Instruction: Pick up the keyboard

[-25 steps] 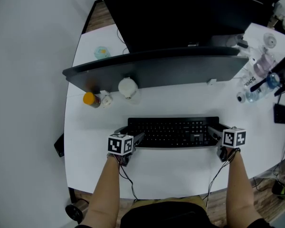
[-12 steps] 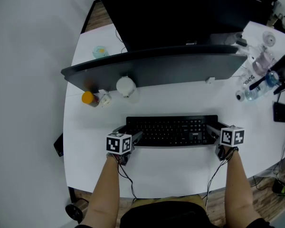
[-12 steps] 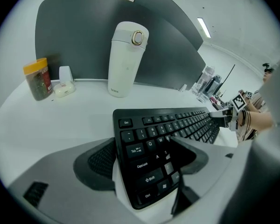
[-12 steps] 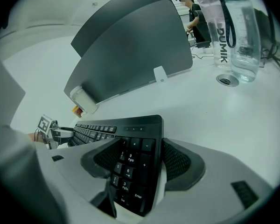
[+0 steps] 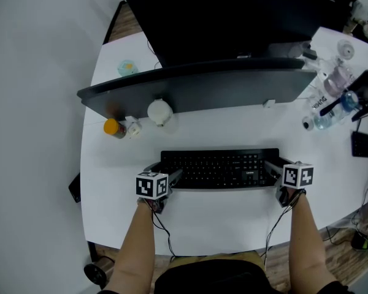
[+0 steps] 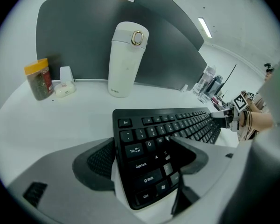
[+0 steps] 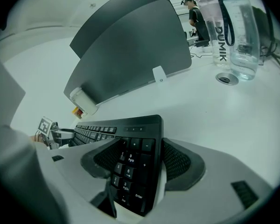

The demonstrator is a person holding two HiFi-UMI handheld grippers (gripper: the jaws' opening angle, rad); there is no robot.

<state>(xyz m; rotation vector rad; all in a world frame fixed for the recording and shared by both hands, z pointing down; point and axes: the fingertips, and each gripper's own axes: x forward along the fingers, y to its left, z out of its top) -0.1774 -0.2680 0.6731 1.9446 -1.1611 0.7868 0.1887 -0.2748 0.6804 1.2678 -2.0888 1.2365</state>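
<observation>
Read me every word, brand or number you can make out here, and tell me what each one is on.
"Esc", "Tab", "Caps Lock", "Shift", "Ctrl": left-end keys of the keyboard.
"PgUp", "PgDn", "Enter": its number-pad keys.
"DUMIK": running down the clear bottle.
Label on the yellow-lidded jar: too blurred to read.

head: overhead, steeply down, far | gripper views: low, close, facing inward — all share keyboard [image 5: 219, 169]
</observation>
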